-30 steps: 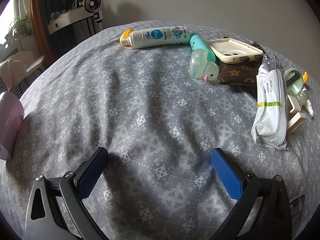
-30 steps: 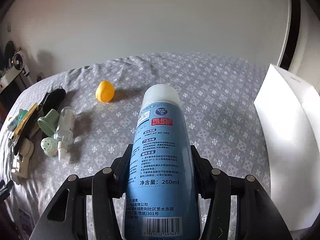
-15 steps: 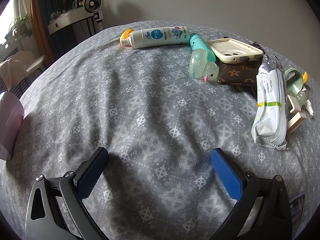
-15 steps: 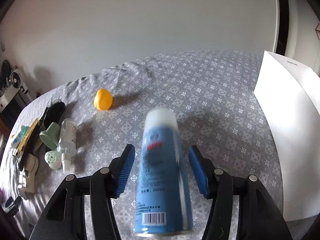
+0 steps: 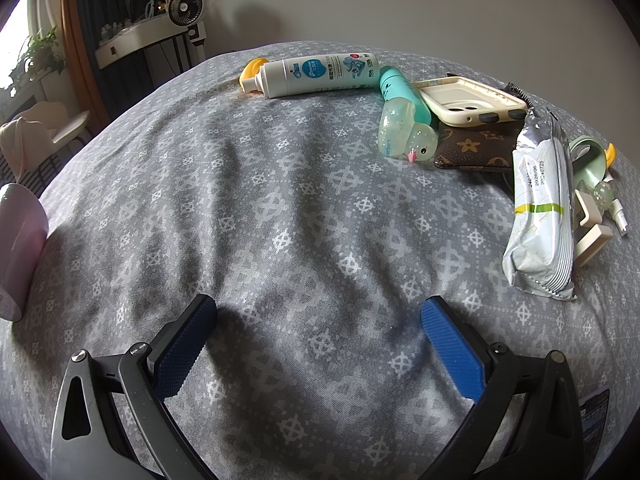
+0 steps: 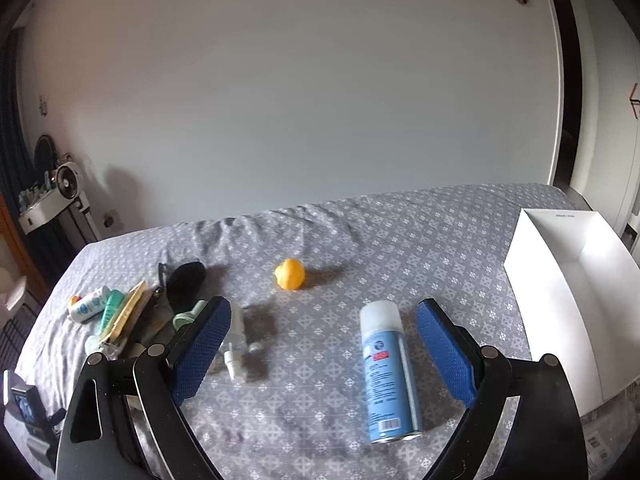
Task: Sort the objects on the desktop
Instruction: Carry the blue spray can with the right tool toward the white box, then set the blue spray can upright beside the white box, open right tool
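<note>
A blue spray can (image 6: 386, 372) with a white cap lies on the grey patterned cloth (image 6: 400, 240), cap pointing away. My right gripper (image 6: 323, 306) hangs above it; its jaws are opening and the blue pads touch nothing. A yellow toy duck (image 6: 289, 274) sits farther back. A small white spray bottle (image 6: 236, 344) lies by the left finger. My left gripper (image 5: 319, 302) stands open over bare cloth. Beyond it lie a white bottle (image 5: 320, 74), a teal tube (image 5: 400, 92), a phone case (image 5: 468, 102), a brown wallet (image 5: 476, 148) and a wipes pack (image 5: 538, 216).
An open white box (image 6: 576, 304) stands at the right edge of the cloth. A black hairbrush (image 6: 186, 280) lies at the far side of the pile on the left. A pink object (image 5: 18, 240) sits at the left edge. A wall runs behind the table.
My right gripper opened, let go of the blue spray can and rose back from it; the can now lies on the cloth. The left gripper has not moved.
</note>
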Tool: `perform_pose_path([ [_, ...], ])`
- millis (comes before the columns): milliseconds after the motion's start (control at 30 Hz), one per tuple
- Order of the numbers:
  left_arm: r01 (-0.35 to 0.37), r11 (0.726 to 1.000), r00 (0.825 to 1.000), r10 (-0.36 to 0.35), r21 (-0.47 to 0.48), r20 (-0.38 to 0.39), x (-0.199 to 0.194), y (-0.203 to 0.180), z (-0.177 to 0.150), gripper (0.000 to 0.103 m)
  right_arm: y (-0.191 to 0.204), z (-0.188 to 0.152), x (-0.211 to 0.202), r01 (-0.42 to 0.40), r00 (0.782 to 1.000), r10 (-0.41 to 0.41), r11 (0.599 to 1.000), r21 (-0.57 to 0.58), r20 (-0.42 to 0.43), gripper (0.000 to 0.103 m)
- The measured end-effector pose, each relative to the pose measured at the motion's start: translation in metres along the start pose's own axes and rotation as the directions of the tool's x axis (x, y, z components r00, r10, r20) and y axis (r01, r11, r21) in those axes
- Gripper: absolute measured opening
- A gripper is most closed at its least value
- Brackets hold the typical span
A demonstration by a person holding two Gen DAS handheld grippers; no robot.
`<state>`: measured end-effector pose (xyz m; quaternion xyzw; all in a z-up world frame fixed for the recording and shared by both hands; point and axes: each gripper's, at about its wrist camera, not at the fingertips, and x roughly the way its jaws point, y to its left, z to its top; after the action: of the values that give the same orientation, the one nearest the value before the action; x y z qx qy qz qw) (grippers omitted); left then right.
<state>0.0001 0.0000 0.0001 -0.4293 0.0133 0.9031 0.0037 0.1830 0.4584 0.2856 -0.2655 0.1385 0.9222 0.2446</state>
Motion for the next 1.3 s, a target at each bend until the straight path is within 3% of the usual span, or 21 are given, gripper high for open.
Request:
perform_pose_path([
  [200,0.0,1.0,1.0,0.0,0.0,0.0,0.0,0.0,0.0,0.103,0.018,0.022,-0.032,-0.096,0.994,0.093,0.994,0.049,0.051,0.094],
  [467,0.001,1.0,1.0,-0.001,0.001,0.0,0.0,0.0,0.0,0.103,0.007,0.053,-0.082,-0.099,0.978,0.088,0.994,0.05,0.191,0.101],
  [533,0.001,1.0,1.0,-0.001,0.001,0.0,0.0,0.0,0.0,0.103,0.011,0.054,-0.088,-0.099,0.973,0.096,0.995,0.003,0.211,0.103],
  [700,0.001,1.0,1.0,-0.001,0.001,0.0,0.0,0.0,0.0,0.103,0.031,0.039,-0.076,-0.149,0.973,0.169,0.98,-0.134,0.156,0.103],
  [1033,0.002,1.0,1.0,-0.002,0.002,0.0,0.0,0.0,0.0,0.103,0.047,-0.006,0.015,-0.231,0.973,0.226,0.964,-0.129,-0.049,0.103],
  [1300,0.002,1.0,1.0,-0.002,0.003,0.0,0.0,0.0,0.0,0.103,0.05,-0.042,0.057,-0.255,0.959,0.237,0.961,-0.107,-0.157,0.103],
])
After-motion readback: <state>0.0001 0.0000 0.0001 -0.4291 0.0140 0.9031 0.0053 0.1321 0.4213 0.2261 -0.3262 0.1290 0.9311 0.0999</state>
